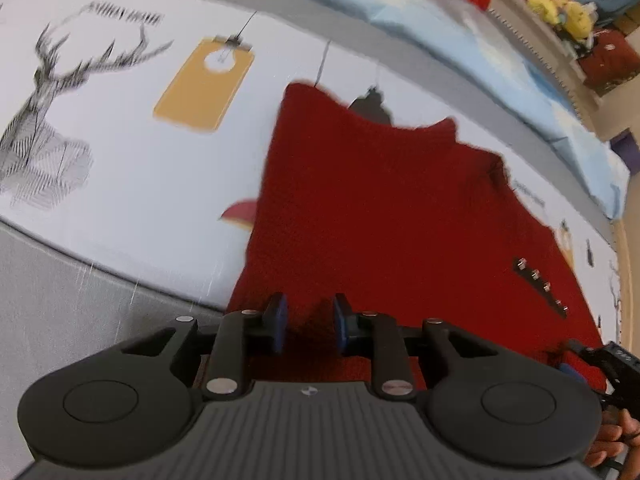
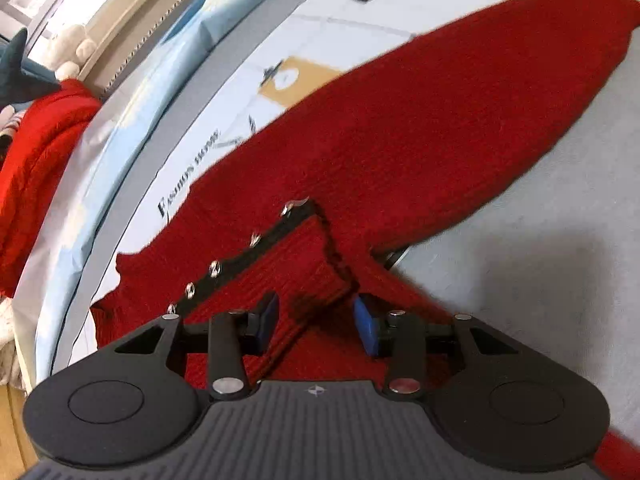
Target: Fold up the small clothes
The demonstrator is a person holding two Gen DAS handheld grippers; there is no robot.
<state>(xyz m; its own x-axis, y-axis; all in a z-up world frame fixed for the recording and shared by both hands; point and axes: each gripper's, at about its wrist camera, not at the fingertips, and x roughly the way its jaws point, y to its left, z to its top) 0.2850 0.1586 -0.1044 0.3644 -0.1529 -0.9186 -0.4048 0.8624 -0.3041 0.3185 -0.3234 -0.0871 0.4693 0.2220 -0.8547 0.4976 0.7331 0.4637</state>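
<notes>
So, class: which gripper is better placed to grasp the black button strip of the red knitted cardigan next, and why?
Probably the right gripper: its jaws stand apart directly over the red knitted cardigan's black button strip. The left gripper hovers above plain red knit, well away from it.

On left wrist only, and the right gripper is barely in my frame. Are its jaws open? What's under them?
Observer: The right gripper is open, nothing pinched.
Operator: Under it?
Observer: A black-trimmed corner of the red knit lies between its pads, next to the button row.
Operator: What's past that corner, to the right?
Observer: Plain grey bedding, with a shadow falling on it.
</notes>
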